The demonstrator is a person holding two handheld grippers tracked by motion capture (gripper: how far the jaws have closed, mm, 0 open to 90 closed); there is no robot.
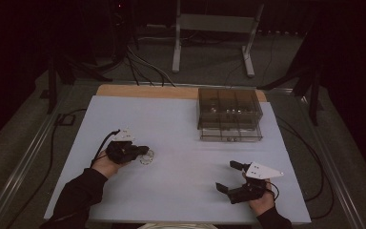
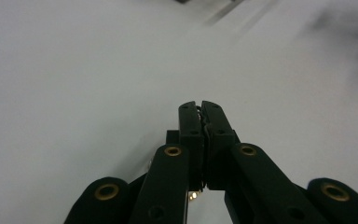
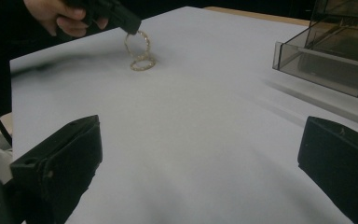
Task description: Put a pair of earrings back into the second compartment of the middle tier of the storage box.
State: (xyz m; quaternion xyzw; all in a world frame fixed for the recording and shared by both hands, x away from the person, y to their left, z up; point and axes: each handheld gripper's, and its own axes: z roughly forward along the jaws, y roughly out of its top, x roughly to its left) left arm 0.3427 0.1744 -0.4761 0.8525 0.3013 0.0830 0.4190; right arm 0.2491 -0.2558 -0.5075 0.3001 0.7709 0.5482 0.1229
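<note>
On the white sheet [image 1: 181, 143], left tongs [image 1: 145, 150] clamped on chain [image 3: 140, 50], right tongs [image 1: 228, 176] agape, empty.

A dim lab or studio: black drapes, cables [image 1: 143, 67] across grey floor, a metal stand [image 1: 214, 28] behind the white-covered table [image 1: 186, 191].
</note>
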